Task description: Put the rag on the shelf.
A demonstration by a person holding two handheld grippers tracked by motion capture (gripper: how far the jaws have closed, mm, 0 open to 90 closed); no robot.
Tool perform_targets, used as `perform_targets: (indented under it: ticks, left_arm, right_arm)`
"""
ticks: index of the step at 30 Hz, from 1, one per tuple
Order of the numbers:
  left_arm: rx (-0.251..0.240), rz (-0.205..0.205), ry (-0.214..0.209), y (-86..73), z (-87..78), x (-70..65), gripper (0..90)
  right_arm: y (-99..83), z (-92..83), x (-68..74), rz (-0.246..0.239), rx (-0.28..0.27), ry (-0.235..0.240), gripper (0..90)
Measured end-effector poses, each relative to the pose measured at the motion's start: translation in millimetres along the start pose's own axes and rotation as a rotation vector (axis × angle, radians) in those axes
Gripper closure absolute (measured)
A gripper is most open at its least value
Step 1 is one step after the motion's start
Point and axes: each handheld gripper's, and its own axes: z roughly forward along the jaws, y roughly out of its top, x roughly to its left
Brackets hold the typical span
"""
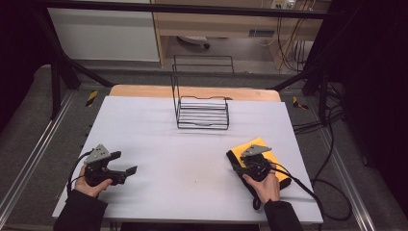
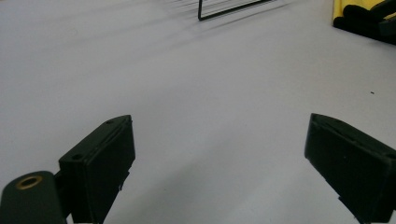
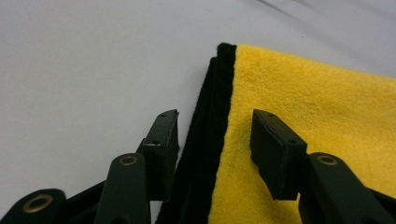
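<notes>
Your left gripper (image 1: pixel 126 172): near-left part of white table (image 1: pixel 192 144), jaws spread wide, nothing between them, bare tabletop ahead in left gripper view. Your right gripper (image 3: pixel 215 140): near-right, over folded yellow cloth (image 1: pixel 262 147) with black edge (image 3: pixel 210 140); jaws parted, straddling that edge, one jaw over table, other over yellow surface, not closed on it. Cloth lies flat near table's right side. Black wire rack (image 1: pixel 202 108): far centre of table, upright back panel, well apart from both grippers. Your hands (image 1: pixel 94 185) enter from near edge.
</notes>
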Motion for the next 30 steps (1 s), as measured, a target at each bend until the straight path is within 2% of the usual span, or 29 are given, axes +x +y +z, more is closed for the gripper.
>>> perform_targets:
  ticks: [2, 5, 6, 11, 19, 24, 25, 30]
  left_arm:
    - [-0.003, 0.0, 0.0, -0.1, -0.3, 0.2, 8.6]
    - [-0.003, -0.002, 0.001, -0.3, -0.6, 0.6, 8.6]
    - [-0.002, -0.001, 0.002, -0.4, -1.1, 0.9, 8.7]
    - [-0.009, -0.005, 0.003, -0.4, -1.8, 0.8, 8.8]
    - [-0.007, -0.005, 0.004, -0.5, -1.8, 1.1, 8.8]
    - [-0.008, -0.004, 0.004, -0.5, -1.9, 1.0, 8.9]
    - [-0.007, -0.005, 0.003, -0.4, -1.9, 1.1, 8.9]
    - [-0.008, -0.007, 0.003, -0.3, -2.0, 1.5, 8.9]
  right_arm:
    - [-0.6, 3.3, 2.0, -0.02, 0.011, -0.029, 55.1]
    - [-1.4, 4.0, 2.3, -0.022, 0.01, -0.038, 55.5]
    - [-2.3, 5.0, 3.6, -0.043, 0.013, -0.051, 56.0]
    - [-3.5, 5.5, 5.1, -0.067, 0.012, -0.068, 59.1]
    - [-2.9, 5.0, 3.5, -0.095, 0.024, -0.1, 74.6]
    - [-1.7, 4.4, 1.3, -0.074, 0.03, -0.097, 78.0]
    - [-0.9, 4.1, 0.2, -0.052, 0.031, -0.094, 79.2]
    - [0.0, 1.9, -2.1, -0.015, 0.023, -0.087, 81.1]
